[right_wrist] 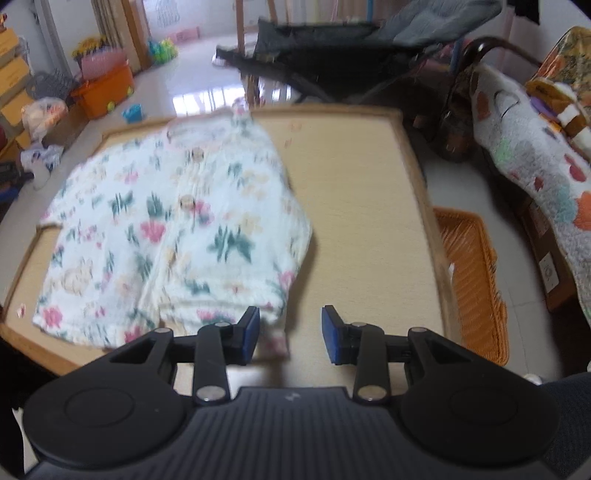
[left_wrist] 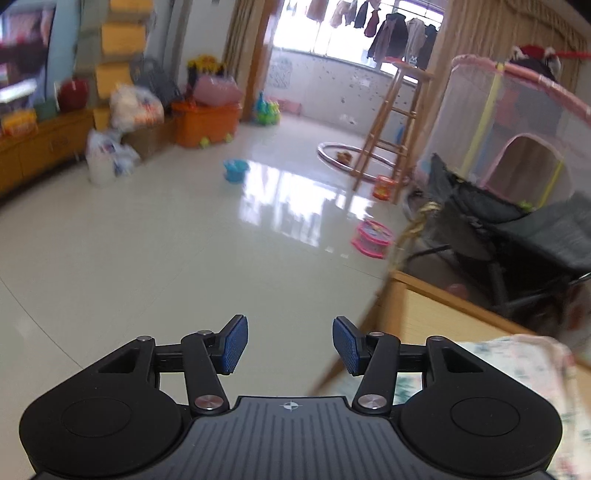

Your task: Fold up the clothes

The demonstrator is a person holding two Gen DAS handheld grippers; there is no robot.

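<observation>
Floral shirt (right_wrist: 166,236) beside fingers (right_wrist: 248,334).

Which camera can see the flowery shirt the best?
The right wrist view. There the flowery shirt lies spread on the table, buttons and flowers showing. The left wrist view looks out at the floor and catches only a blurry edge of it at the lower right.

A glossy pale tiled floor (left_wrist: 155,236) reflects daylight from a wide window (left_wrist: 332,29) hung with clothes. An orange storage bin (left_wrist: 207,123), a wooden stool (left_wrist: 391,122), a pink mesh playpen (left_wrist: 517,129) and scattered toys fill the room. An orange woven basket (right_wrist: 472,280) sits beside the wood-rimmed tabletop (right_wrist: 369,206).
</observation>
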